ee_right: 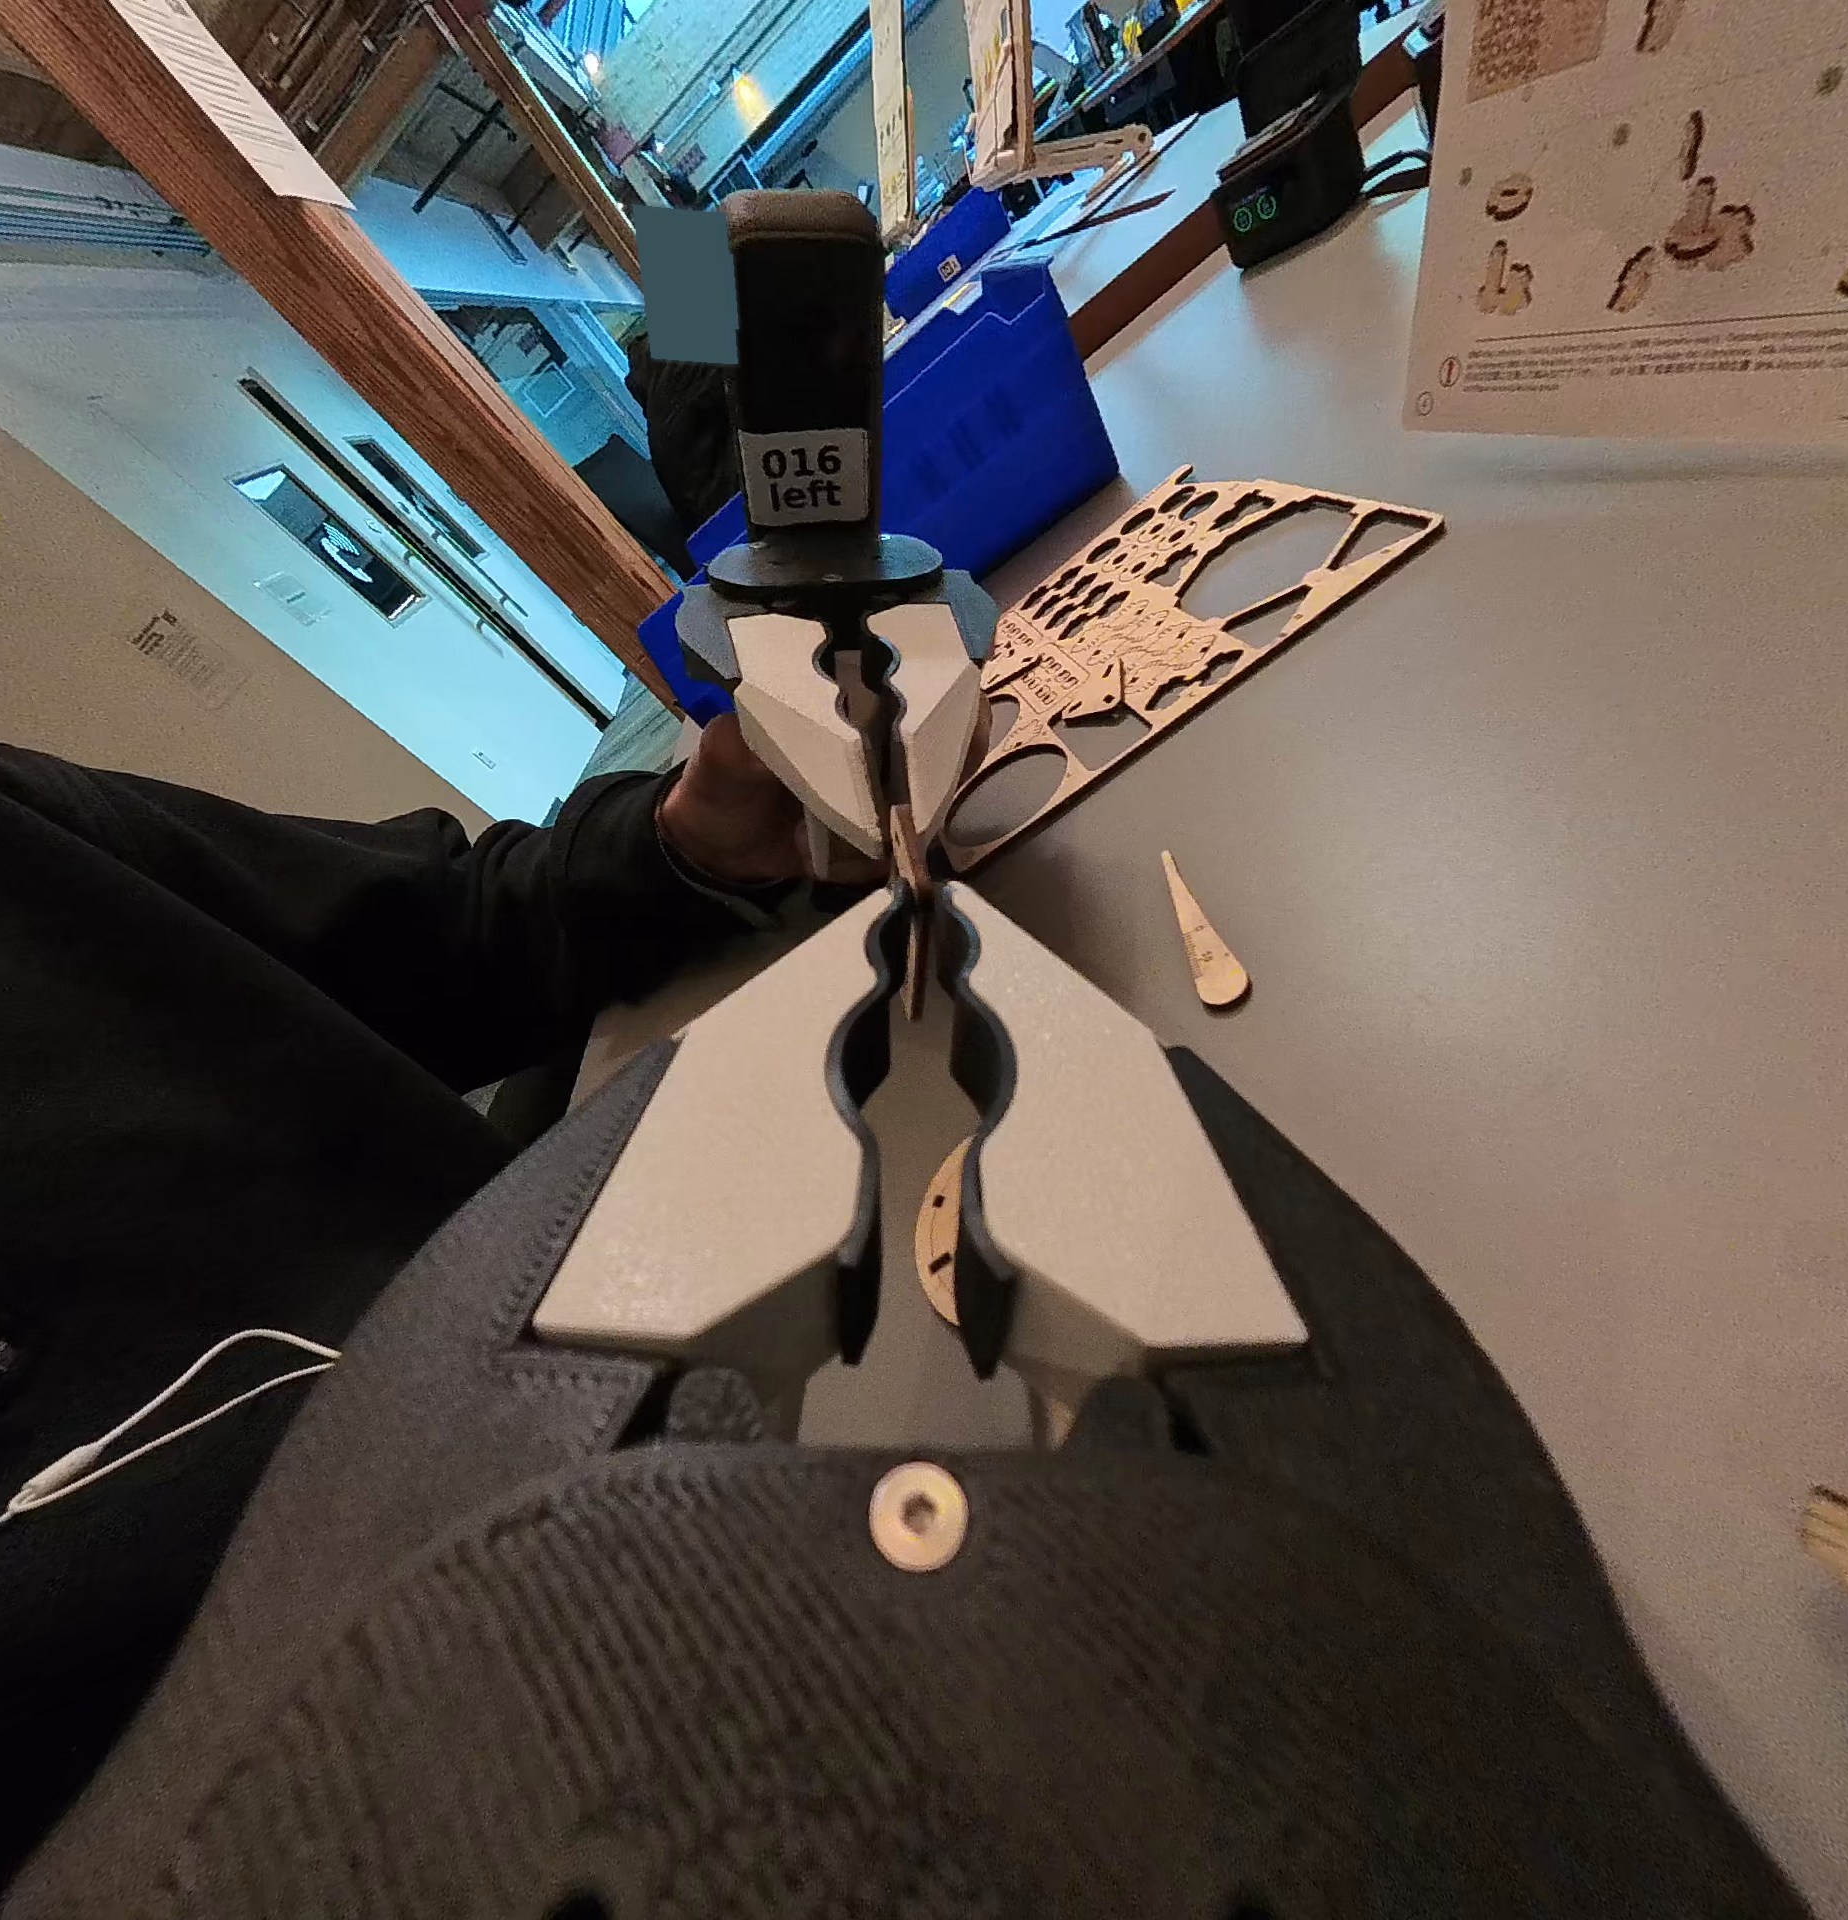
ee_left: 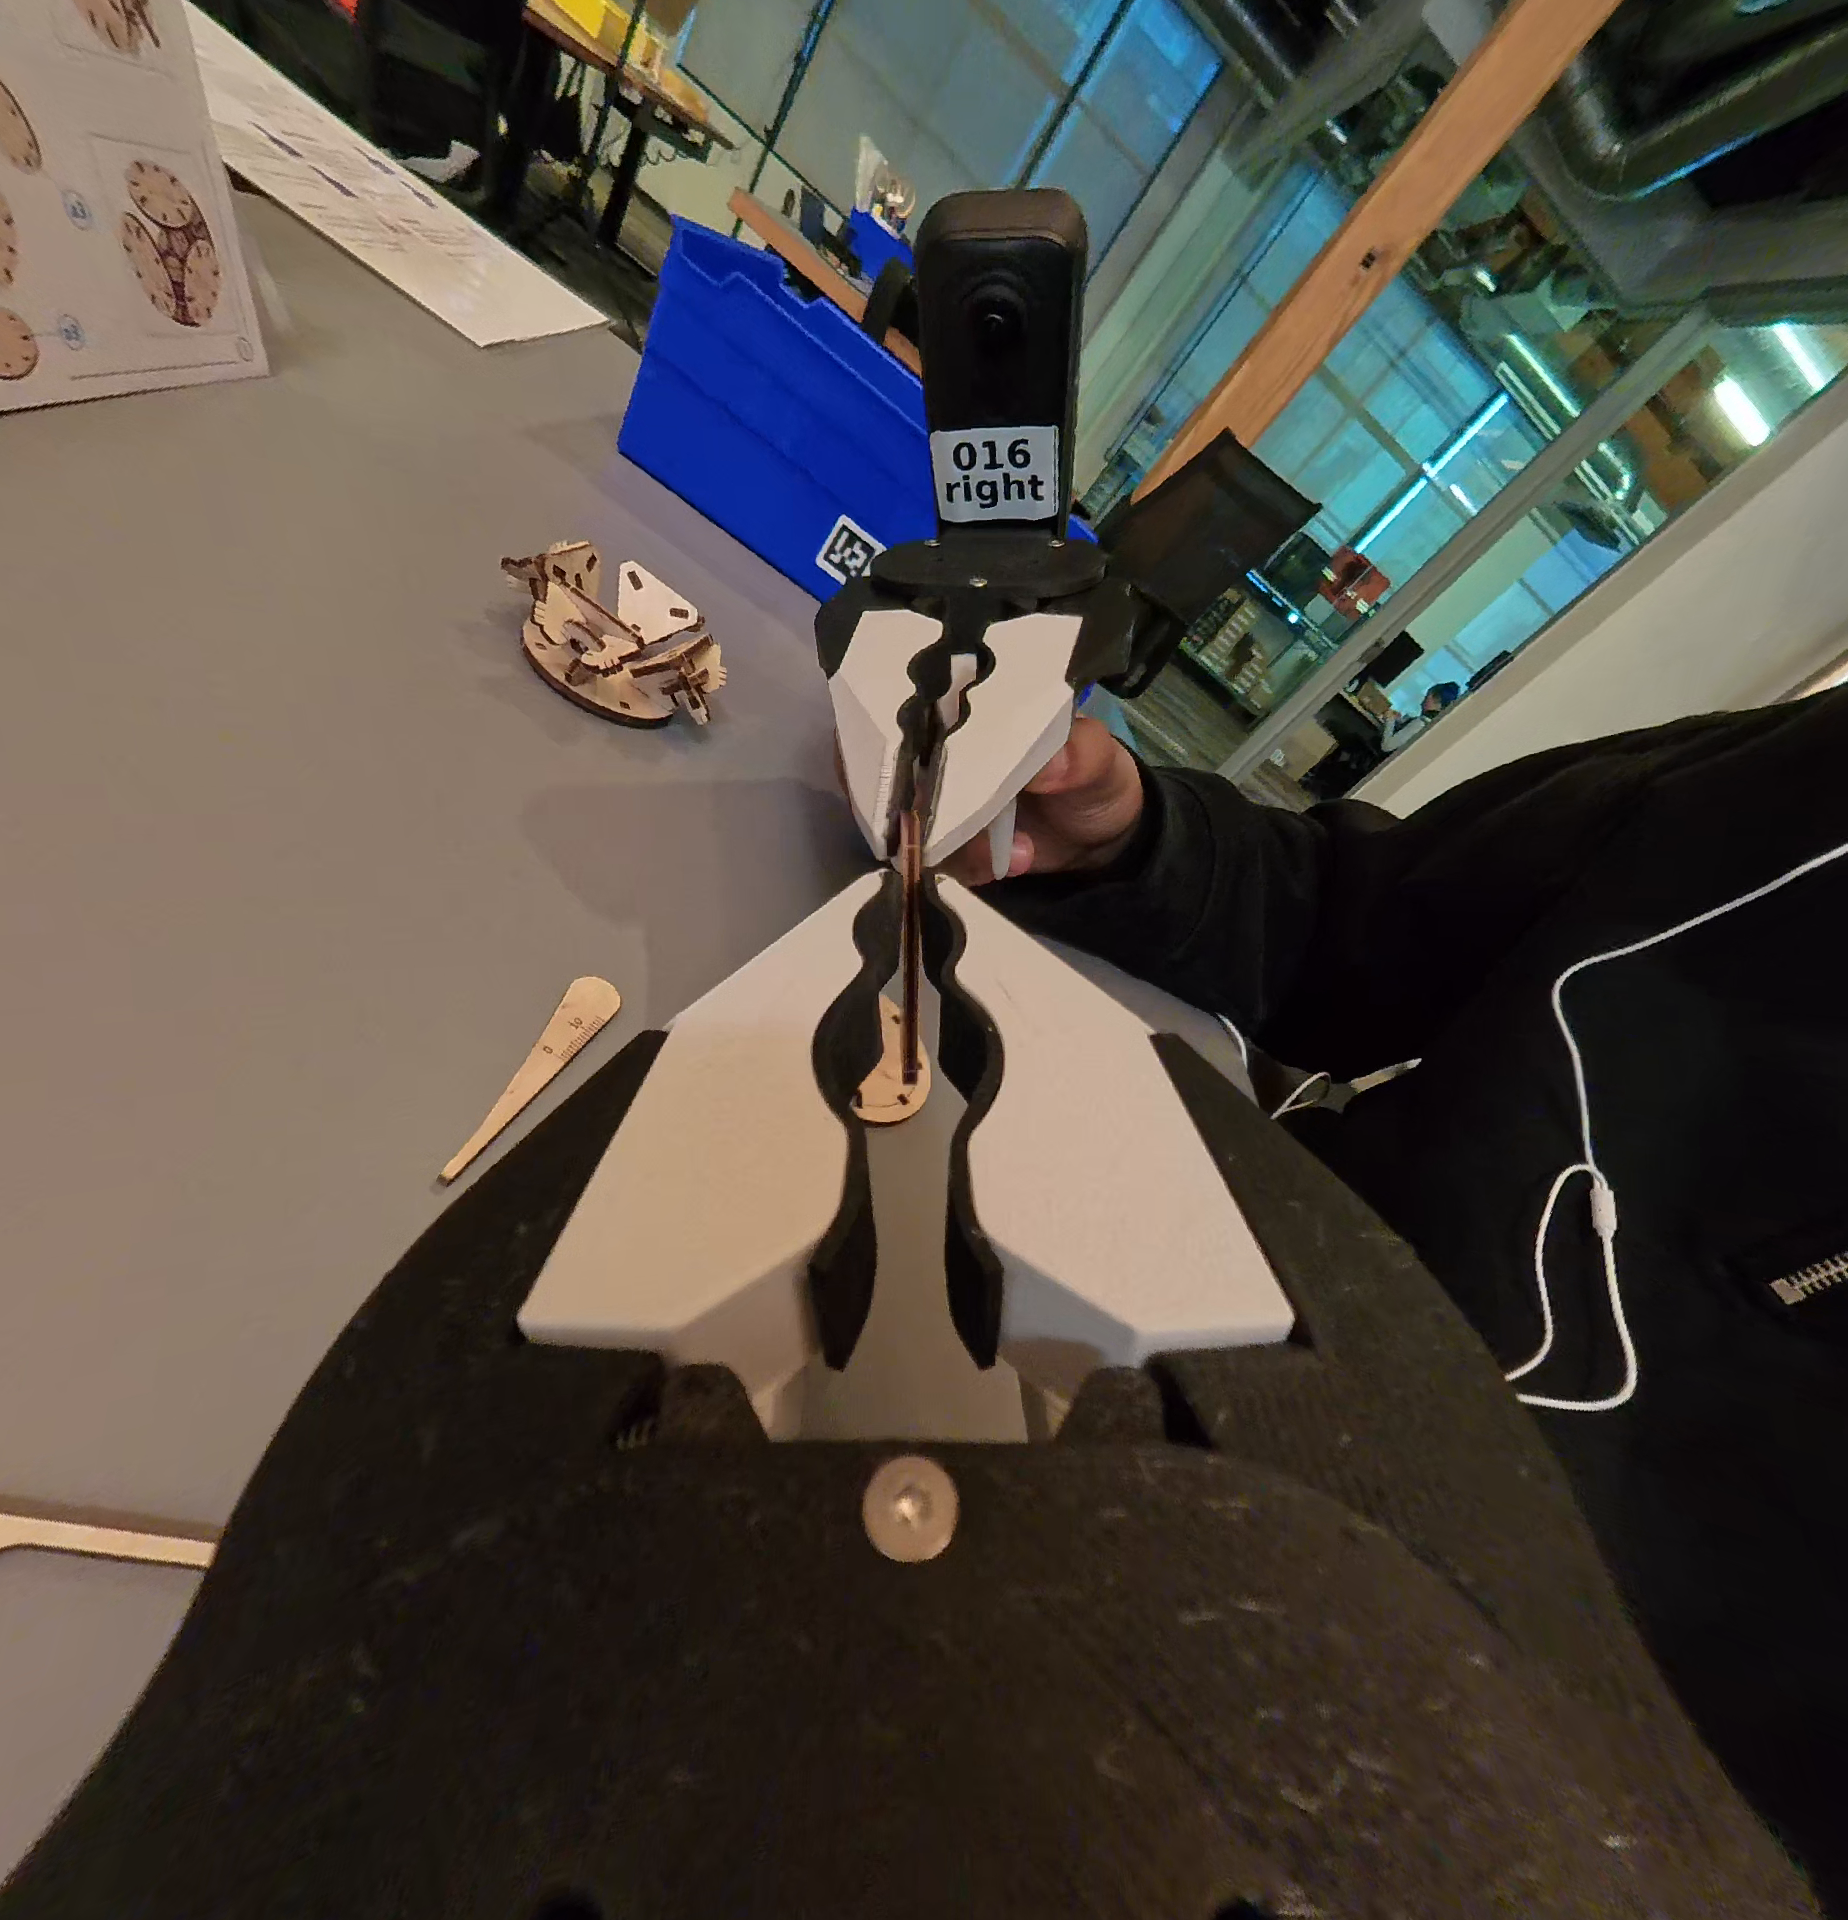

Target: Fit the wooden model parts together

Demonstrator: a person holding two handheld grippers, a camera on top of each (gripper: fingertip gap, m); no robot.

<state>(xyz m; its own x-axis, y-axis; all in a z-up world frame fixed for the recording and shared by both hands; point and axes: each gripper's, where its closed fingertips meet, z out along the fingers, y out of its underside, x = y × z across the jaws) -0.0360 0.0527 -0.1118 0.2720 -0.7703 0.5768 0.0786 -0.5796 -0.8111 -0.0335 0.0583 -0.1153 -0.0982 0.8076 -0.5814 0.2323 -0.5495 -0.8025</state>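
The two grippers meet tip to tip above a grey table, and one thin flat wooden piece stands on edge between them. The left gripper has its fingers drawn in on the near end of that piece, the dark pads pressing its two faces. The right gripper, coming from the opposite side, is pinching the far end of the same piece; seen from the left wrist view its white fingers are closed tight around the strip. So the wooden piece is held in the air by both at once, bridging the small space between the tips.

A hand in a black sleeve grips the right gripper's handle, and another hand holds the left one.

On the table just under the left gripper lies a small wooden disc with slots. A tapered wooden stick with scale marks lies near, off to one side. Farther back sits a half-built wooden model, and a punched-out plywood sheet lies flat beyond the grippers. A blue bin stands at the table's far edge, and printed instruction sheets stand upright, though I cannot tell what props them.
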